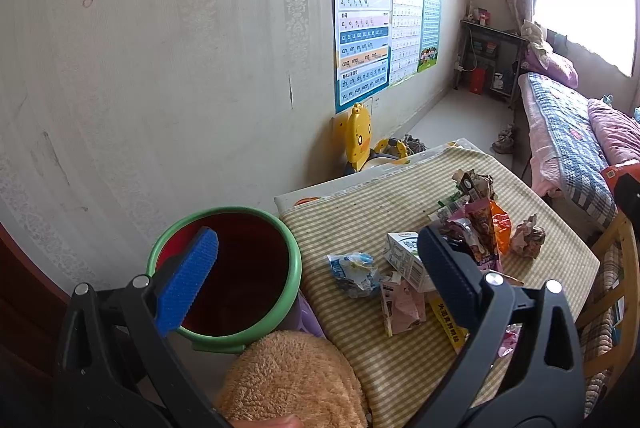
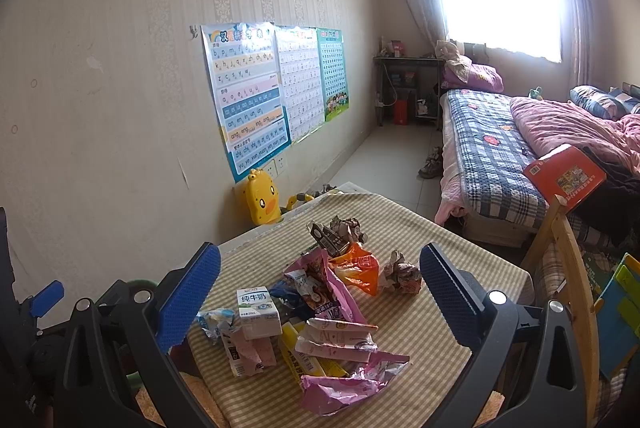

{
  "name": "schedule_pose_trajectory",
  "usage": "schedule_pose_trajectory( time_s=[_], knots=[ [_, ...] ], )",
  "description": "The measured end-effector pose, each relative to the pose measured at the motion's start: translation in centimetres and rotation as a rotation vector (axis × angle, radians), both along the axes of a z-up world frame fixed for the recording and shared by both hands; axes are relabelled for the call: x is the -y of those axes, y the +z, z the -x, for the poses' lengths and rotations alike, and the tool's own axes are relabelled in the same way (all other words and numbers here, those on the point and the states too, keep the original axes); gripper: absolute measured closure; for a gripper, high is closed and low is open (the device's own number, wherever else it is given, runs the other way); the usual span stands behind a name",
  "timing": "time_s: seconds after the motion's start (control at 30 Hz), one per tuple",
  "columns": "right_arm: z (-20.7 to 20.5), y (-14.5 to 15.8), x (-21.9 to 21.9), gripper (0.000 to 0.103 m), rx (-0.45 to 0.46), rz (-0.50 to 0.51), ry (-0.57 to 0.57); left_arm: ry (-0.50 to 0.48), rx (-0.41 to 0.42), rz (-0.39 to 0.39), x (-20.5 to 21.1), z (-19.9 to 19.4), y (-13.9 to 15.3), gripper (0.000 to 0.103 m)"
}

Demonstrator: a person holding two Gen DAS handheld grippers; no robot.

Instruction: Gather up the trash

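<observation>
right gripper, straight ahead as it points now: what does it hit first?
Likely the trash pile on the table: the open right gripper frames the pink snack wrapper and milk carton. Depth is unclear, so which one first is uncertain.

A: Where does the trash bin (image 1: 240, 268) sit?
B: Just left of the table (image 1: 372, 216), below its top; it has a green rim and dark red walls inside.
A: And the left hand-held gripper (image 1: 320, 268)?
B: Jaws spread wide, nothing between them; one blue pad hangs over the bin, the other over the litter.
A: What litter?
B: On the table, a milk carton (image 1: 404, 260), a crumpled blue-white wrapper (image 1: 354, 274) left of it, and a paper ball (image 1: 528, 236) toward the right edge.
</observation>
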State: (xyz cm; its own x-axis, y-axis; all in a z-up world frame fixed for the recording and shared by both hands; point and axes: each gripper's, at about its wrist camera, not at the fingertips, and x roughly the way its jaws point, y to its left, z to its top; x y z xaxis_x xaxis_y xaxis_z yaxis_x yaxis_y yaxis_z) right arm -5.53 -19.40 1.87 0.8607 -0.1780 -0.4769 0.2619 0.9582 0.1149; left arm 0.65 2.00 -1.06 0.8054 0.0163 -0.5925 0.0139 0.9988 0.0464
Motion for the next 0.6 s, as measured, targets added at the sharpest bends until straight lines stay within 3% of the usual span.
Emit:
schedule_pose_trajectory(
  time_s=[0.6],
  knots=[
    [-0.15,-0.29,-0.22,0.007,-0.002,-0.002,0.002,0.007,0.004,0.002,-0.33,-0.01,0.42,0.005]
  ],
)
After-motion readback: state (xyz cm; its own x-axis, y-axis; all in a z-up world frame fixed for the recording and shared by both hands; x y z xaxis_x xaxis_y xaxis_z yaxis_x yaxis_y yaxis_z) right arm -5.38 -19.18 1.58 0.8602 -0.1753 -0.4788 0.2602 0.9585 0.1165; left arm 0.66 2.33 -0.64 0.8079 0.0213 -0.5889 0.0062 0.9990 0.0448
